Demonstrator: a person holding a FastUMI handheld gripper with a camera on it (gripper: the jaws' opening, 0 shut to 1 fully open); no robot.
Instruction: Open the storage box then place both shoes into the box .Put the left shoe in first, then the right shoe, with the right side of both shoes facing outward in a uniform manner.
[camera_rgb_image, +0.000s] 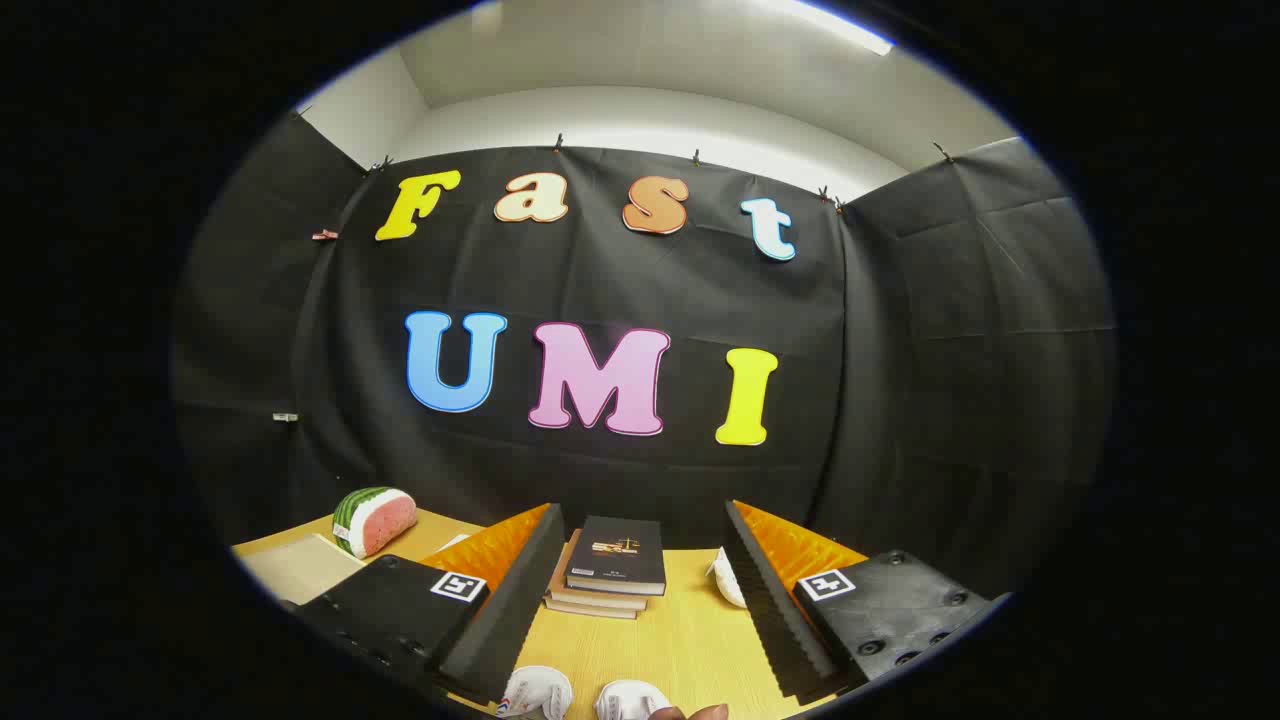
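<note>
The hand-held gripper (640, 640) has its fingers spread wide, with nothing between the pads. Between them, on the wooden table (690, 640), lie two white shoes (585, 695), barely in view at the near edge; which way they point cannot be told. Just beyond sits a stack of books (610, 575), its long axis running away from the fingers. A watermelon slice toy (375, 520) rests farther left.

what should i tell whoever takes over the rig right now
Gripper: open, fingers spread wide above the wooden table, holding nothing.
Two white shoes lie low between the fingers, close in; which is left or right cannot be told.
A stack of books sits just ahead, a watermelon slice beyond the left finger.
Done: nothing evident.
Left: open the storage box, load left shoe, then right.
</note>
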